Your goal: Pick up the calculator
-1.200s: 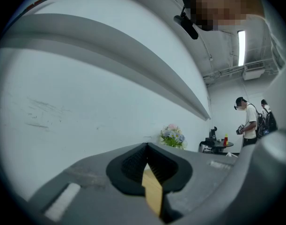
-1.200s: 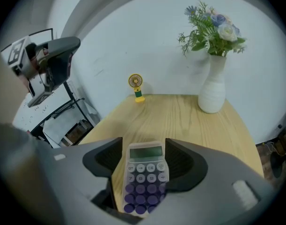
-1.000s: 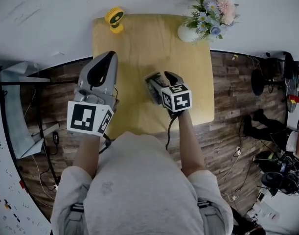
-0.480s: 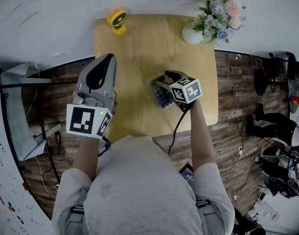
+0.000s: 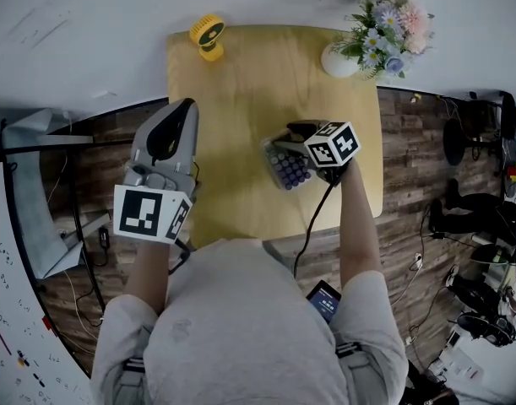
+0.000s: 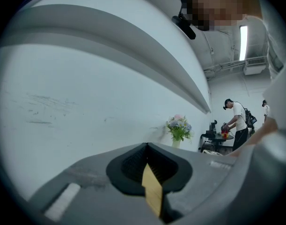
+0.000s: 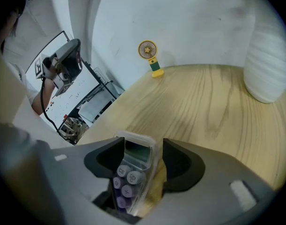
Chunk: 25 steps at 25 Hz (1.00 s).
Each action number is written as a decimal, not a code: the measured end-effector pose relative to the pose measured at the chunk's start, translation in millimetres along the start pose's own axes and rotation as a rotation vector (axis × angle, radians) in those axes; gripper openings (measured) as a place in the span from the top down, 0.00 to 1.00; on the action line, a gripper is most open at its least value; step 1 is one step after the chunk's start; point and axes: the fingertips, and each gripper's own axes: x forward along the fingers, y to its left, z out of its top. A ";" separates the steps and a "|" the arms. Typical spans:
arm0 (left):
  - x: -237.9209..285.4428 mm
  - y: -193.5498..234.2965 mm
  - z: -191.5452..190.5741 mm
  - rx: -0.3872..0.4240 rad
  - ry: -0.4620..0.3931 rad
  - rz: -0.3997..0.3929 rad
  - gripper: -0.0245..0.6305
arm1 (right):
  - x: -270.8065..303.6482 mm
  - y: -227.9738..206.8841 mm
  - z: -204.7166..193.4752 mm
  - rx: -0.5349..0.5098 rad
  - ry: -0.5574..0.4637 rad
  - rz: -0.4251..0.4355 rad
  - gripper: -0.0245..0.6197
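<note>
Now the calculator [image 7: 132, 165] stands between the right gripper's [image 7: 143, 143] spread jaws.
Those jaws have just been closing: the one at the right gripper view's left meets the calculator's edge, and a sliver of gap shows at the other. The calculator sits over the wooden table [image 5: 241, 66], right of centre. The left gripper [image 6: 147, 153], jaws together, hangs by the table's left edge.
</note>
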 end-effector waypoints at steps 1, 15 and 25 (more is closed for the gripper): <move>-0.5 1.5 -0.5 -0.001 0.001 0.002 0.95 | -0.1 0.5 -0.1 0.002 0.001 0.010 0.56; 6.1 -11.9 -1.1 -0.004 -0.003 -0.038 0.96 | -30.4 6.5 -18.1 0.121 -0.151 0.050 0.77; 14.3 -33.4 -0.1 0.003 -0.002 -0.081 0.96 | -53.8 13.5 -18.7 0.172 -0.279 0.017 0.82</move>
